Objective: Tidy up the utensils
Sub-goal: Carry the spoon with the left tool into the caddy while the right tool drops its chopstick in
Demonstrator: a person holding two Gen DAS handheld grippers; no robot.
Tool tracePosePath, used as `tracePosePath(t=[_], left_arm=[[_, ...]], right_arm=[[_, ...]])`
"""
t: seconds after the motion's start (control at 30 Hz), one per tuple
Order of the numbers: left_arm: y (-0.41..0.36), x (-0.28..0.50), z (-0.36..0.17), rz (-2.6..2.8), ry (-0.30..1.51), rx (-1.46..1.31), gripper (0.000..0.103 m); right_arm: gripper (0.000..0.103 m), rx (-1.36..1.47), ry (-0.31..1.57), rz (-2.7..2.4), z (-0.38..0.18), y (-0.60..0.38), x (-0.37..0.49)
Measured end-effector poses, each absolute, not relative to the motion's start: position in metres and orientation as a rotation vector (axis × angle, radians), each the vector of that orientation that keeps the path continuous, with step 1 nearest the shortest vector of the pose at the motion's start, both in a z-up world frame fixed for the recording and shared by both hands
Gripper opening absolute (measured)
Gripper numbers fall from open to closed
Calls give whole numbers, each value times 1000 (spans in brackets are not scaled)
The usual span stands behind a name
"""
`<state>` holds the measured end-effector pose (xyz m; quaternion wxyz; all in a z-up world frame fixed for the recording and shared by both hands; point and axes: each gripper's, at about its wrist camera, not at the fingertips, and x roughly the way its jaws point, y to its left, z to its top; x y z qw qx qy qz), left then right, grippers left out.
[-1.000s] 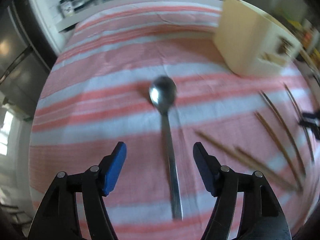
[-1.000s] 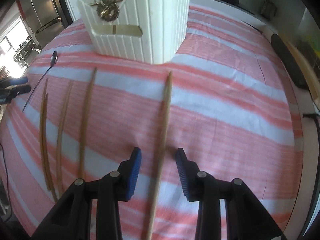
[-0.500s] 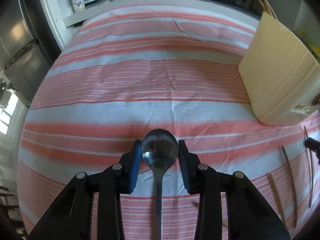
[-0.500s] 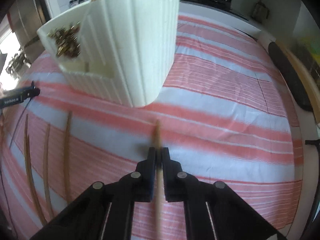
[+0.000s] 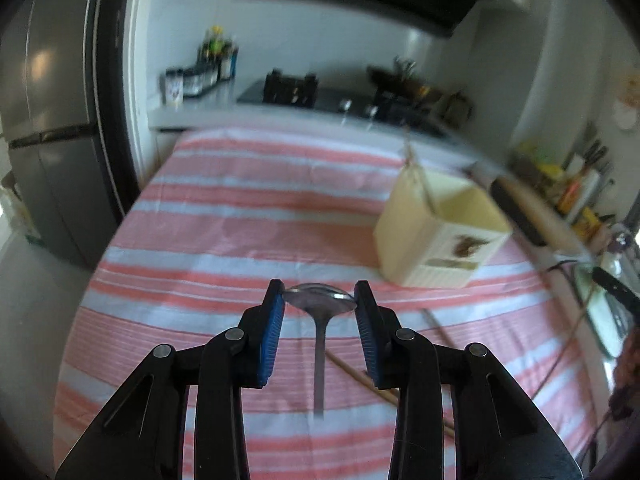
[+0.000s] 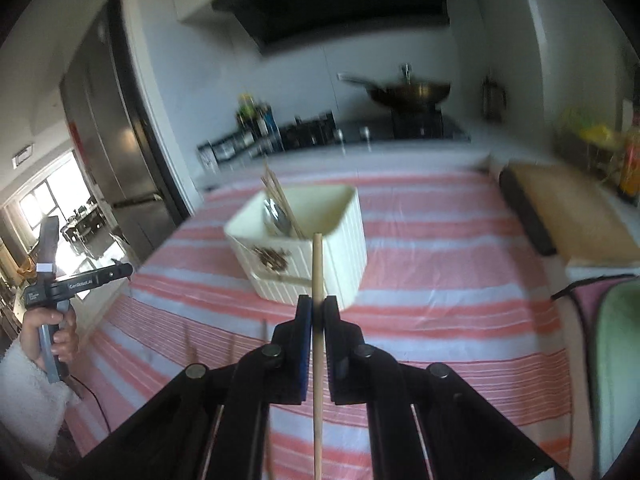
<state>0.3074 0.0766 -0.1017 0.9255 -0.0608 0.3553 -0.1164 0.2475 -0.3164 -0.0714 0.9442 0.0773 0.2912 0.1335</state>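
My left gripper point(image 5: 319, 300) is shut on the bowl of a metal spoon point(image 5: 319, 305), held above the striped cloth with its handle hanging down toward me. My right gripper point(image 6: 318, 308) is shut on a wooden chopstick point(image 6: 317, 264), lifted off the table with its tip in front of the cream utensil holder point(image 6: 340, 264). The holder also shows in the left wrist view point(image 5: 440, 240), to the right beyond the spoon. It holds a spoon point(image 6: 276, 216) and several chopsticks point(image 6: 280, 196). The left gripper shows in the right wrist view point(image 6: 128, 270), at far left.
Chopsticks point(image 5: 360, 376) lie on the red and white striped tablecloth point(image 5: 240, 216) below the spoon; more chopsticks point(image 6: 230, 350) lie left of my right gripper. A wooden cutting board point(image 6: 568, 216) sits at the right edge. A stove with a wok point(image 6: 412, 92) stands behind.
Both grippers closed and lifted: the left took the spoon by its bowl and raised it, the right took the chopstick and raised it toward the holder. Both cameras tilted up.
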Motion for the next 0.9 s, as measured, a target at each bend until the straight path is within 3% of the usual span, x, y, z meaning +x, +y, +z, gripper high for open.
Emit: tracePosePath(t=[0.27,0.63,0.77,0.9], left_arm=[[66,286,-51,-311,657,-134,35],[29,350,50,-403,499,-201,35],[3,402,56,-393,476,-248,35],[-24,452,26,-346,523,-259,35]], right_arm=[[6,146,474,272,-37,-311,246],[6,49,223,280,54,-283,305],[6,65,177,245,62,-274,355],[6,61,161,206,41,-267,396]])
